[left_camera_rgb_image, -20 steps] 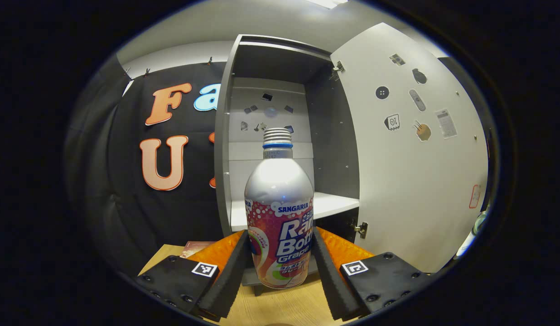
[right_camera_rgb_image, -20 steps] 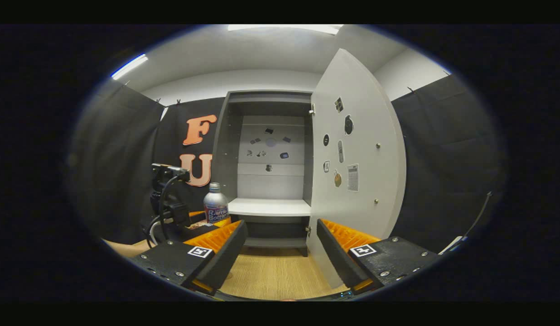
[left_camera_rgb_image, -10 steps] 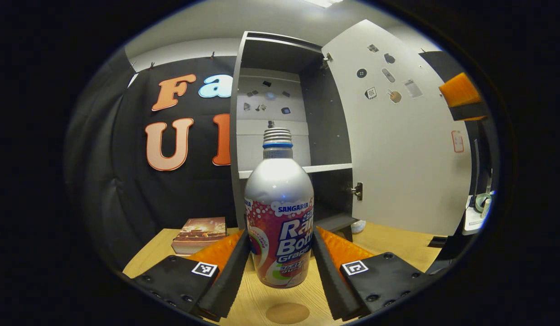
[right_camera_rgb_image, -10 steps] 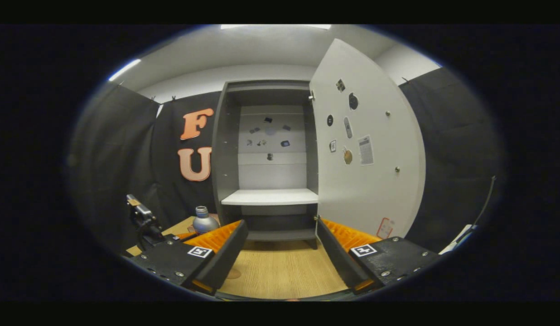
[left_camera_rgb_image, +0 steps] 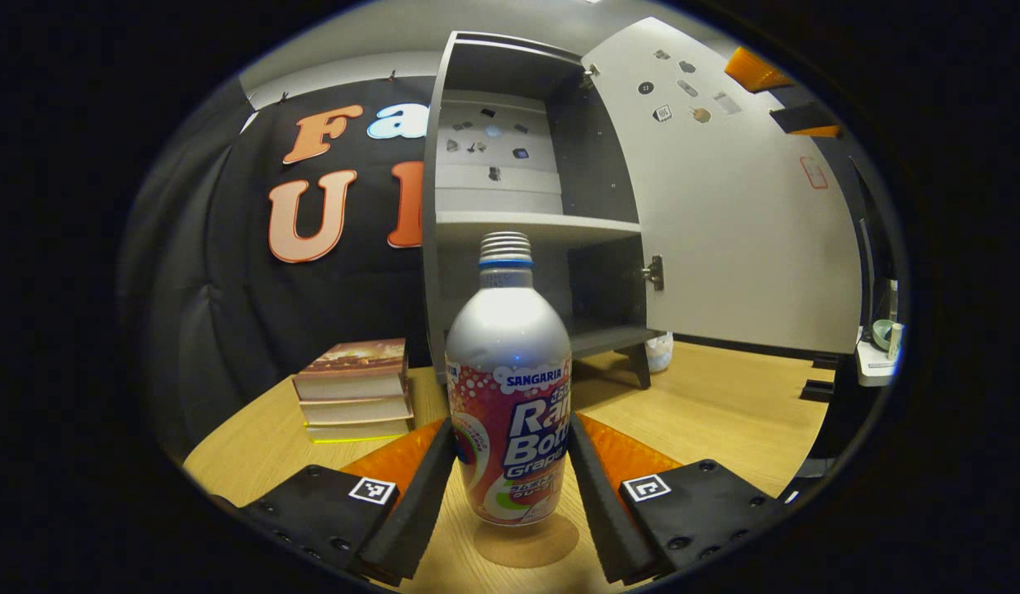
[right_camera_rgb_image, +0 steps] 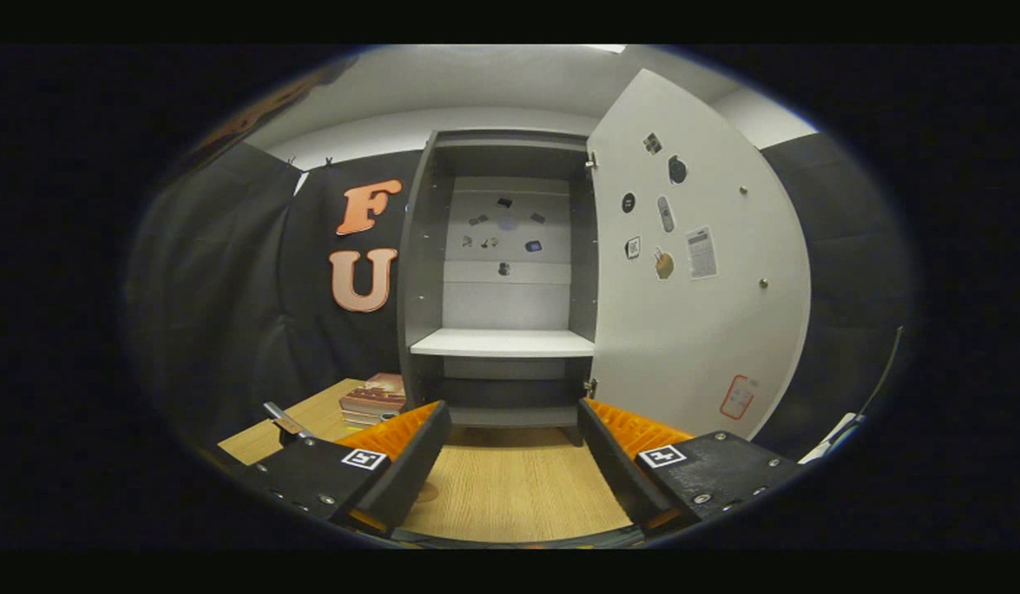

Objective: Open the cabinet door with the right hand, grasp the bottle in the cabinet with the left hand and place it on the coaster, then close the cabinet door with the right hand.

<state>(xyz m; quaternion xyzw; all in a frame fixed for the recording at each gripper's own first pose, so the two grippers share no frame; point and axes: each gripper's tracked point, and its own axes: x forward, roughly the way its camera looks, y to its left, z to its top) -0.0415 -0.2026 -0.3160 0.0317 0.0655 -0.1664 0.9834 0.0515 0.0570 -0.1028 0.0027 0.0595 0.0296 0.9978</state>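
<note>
A silver bottle (left_camera_rgb_image: 510,388) with a red and white label stands upright between the fingers of my left gripper (left_camera_rgb_image: 508,429), which is shut on its lower body. A round brown coaster (left_camera_rgb_image: 528,540) lies on the wooden table directly under the bottle's base; whether they touch I cannot tell. Behind it, the grey cabinet (left_camera_rgb_image: 510,190) stands with its white door (left_camera_rgb_image: 724,206) swung wide to the right. In the right gripper view, my right gripper (right_camera_rgb_image: 512,408) is open and holds nothing, facing the cabinet (right_camera_rgb_image: 502,289) and its door (right_camera_rgb_image: 700,280) from a distance.
A stack of books (left_camera_rgb_image: 353,386) lies on the table left of the cabinet, also in the right gripper view as books (right_camera_rgb_image: 374,396). The white shelf (right_camera_rgb_image: 502,342) is bare. Several stickers dot the door and the cabinet's back wall. Wooden tabletop (right_camera_rgb_image: 510,487) stretches before the cabinet.
My left gripper has come down with the bottle from shelf height to the table, and the coaster now lies under its base. The right gripper stayed open, shifting slightly before the cabinet.
</note>
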